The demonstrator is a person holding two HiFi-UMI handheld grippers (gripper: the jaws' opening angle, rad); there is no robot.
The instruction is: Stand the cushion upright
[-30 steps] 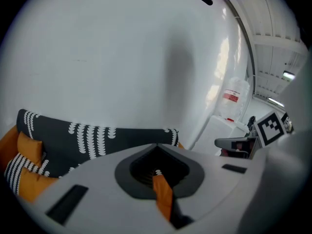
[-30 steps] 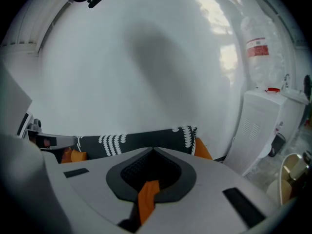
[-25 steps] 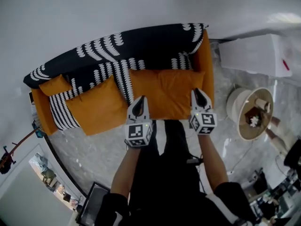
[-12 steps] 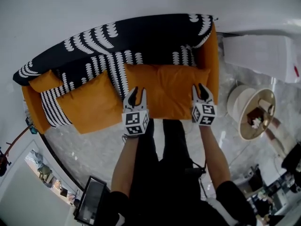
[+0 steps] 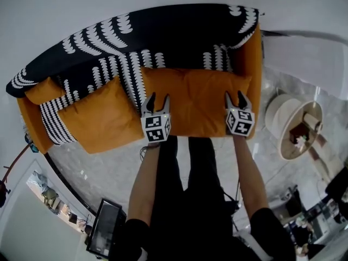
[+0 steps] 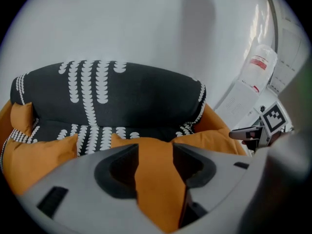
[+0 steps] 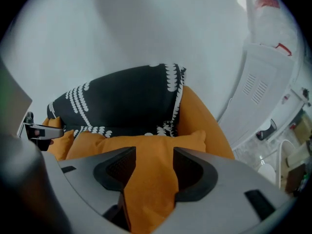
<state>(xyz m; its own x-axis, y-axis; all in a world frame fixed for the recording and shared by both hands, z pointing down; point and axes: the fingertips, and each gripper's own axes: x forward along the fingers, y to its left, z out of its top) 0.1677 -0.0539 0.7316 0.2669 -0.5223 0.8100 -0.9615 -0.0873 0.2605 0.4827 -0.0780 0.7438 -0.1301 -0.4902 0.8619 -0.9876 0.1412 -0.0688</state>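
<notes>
An orange cushion (image 5: 196,99) lies flat on the right seat of an orange sofa (image 5: 251,64) that has a black-and-white throw (image 5: 136,42) over its back. My left gripper (image 5: 156,98) hangs over the cushion's front left part and my right gripper (image 5: 237,95) over its front right corner. Both point steeply down with jaws opening. In the left gripper view the cushion (image 6: 161,189) shows in the gap of the left gripper (image 6: 155,152). The right gripper view shows the cushion (image 7: 148,189) between the spread jaws of the right gripper (image 7: 152,160). Neither pair of pads presses on it.
A second orange cushion (image 5: 100,116) leans on the left seat, with a small one (image 5: 41,90) at the far left arm. A round side table (image 5: 293,126) with small items stands right of the sofa. A white cabinet (image 5: 307,53) is behind it. The person's legs (image 5: 185,167) stand against the sofa front.
Both grippers have sunk toward the right cushion, and their jaws have gone from shut to spread wide. The cushion has not moved.
</notes>
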